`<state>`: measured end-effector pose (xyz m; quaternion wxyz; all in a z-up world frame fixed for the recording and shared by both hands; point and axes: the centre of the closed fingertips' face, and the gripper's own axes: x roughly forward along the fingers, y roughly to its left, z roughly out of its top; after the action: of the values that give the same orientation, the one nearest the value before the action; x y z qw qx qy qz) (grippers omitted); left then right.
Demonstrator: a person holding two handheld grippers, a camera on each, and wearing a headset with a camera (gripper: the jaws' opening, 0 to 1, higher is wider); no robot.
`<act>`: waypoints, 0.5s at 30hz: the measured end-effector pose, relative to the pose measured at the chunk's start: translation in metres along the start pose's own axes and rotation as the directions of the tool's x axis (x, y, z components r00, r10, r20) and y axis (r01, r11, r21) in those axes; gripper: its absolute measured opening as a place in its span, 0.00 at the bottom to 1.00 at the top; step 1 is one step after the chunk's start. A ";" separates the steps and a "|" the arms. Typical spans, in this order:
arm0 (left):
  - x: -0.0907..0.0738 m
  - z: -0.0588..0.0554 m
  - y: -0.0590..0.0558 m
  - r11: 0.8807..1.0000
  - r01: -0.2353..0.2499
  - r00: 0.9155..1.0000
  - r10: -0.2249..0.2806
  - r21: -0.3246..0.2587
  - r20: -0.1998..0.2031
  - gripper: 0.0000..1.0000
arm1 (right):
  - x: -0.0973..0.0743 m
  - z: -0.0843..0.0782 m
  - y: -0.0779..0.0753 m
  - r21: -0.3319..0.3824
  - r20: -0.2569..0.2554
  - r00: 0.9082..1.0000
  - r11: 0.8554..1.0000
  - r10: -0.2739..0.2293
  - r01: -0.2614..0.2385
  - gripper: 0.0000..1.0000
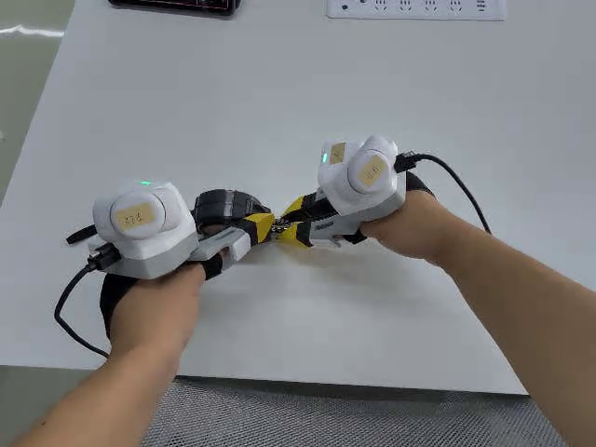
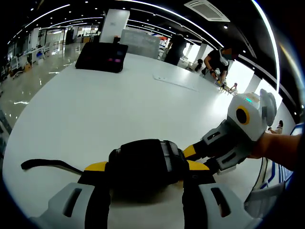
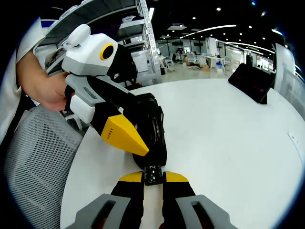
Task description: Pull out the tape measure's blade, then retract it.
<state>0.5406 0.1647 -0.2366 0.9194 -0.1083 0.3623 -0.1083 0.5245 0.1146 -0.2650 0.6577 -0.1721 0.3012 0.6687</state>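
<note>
Near the middle of the table point(image 1: 186, 93), head view: the tape measure point(image 1: 226, 207) lies on the surface, with the two grippers meeting over it.

Left gripper point(image 2: 145, 167): jaws closed around the black case, one on each side, nearly at full spread. Right gripper point(image 3: 152, 177), at 3 o'clock of the case: jaws almost closed, tips pinching the small end tab point(image 3: 151, 172) of the blade. Little or no blade is out yet, so the pull looks about to begin.

Risks, as judged:
- The tab is tiny and held by the tips alone; a pull off the blade's line could slip it free, and the blade would snap back.
- The case is rounded; it could twist between the left jaws once the spring loads up.
- On retraction, letting the tab go outright could make the blade whip in.

Count: one tape measure, one strap point(image 2: 45, 164) trailing toward 9 o'clock of the case in the left gripper view, two grippers, one power strip point(image 1: 414, 7) at 1 o'clock, one dark device point(image 1: 172, 4) at 11 o'clock.
</note>
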 end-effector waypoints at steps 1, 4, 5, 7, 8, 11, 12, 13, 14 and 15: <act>0.000 0.000 0.000 1.000 0.000 1.000 0.000 0.000 0.000 0.57 | 0.000 0.000 0.000 -0.001 0.000 1.000 1.000 0.000 0.000 0.11; 0.000 0.000 0.000 1.000 -0.001 1.000 0.001 0.000 0.003 0.57 | 0.002 0.002 0.001 -0.005 -0.002 1.000 1.000 0.001 -0.001 0.11; 0.000 0.000 0.000 1.000 -0.001 1.000 0.001 0.000 0.003 0.57 | 0.002 0.002 0.001 -0.005 -0.002 1.000 1.000 0.001 -0.001 0.11; 0.000 0.000 0.000 1.000 -0.001 1.000 0.001 -0.001 0.002 0.57 | 0.003 0.003 0.002 -0.004 0.000 1.000 1.000 0.001 -0.001 0.11; 0.000 0.000 0.000 1.000 -0.001 1.000 0.001 -0.001 0.001 0.57 | 0.003 0.004 0.002 -0.004 0.000 1.000 1.000 0.001 -0.001 0.11; 0.000 0.000 0.000 1.000 -0.003 1.000 0.003 0.001 0.003 0.57 | 0.003 0.005 0.002 -0.009 0.001 1.000 1.000 0.001 -0.001 0.11; 0.000 0.001 0.000 1.000 -0.003 1.000 0.003 -0.003 0.004 0.57 | 0.003 0.005 0.002 -0.007 0.002 1.000 1.000 0.000 0.000 0.11; 0.000 0.001 0.001 1.000 -0.004 1.000 0.004 -0.002 0.005 0.57 | 0.003 0.005 0.002 -0.007 0.002 1.000 1.000 0.001 -0.001 0.11; 0.000 0.001 0.001 1.000 -0.004 1.000 0.004 -0.002 0.007 0.57 | 0.003 0.006 0.002 -0.009 0.002 1.000 1.000 0.001 -0.001 0.11; 0.000 0.001 0.001 1.000 -0.005 1.000 0.005 -0.002 0.008 0.57 | 0.003 0.006 0.002 -0.014 0.001 1.000 1.000 0.000 0.000 0.11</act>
<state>0.5413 0.1654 -0.2364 0.9211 -0.1088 0.3587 -0.1054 0.5228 0.1205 -0.2620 0.6565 -0.1763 0.2960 0.6710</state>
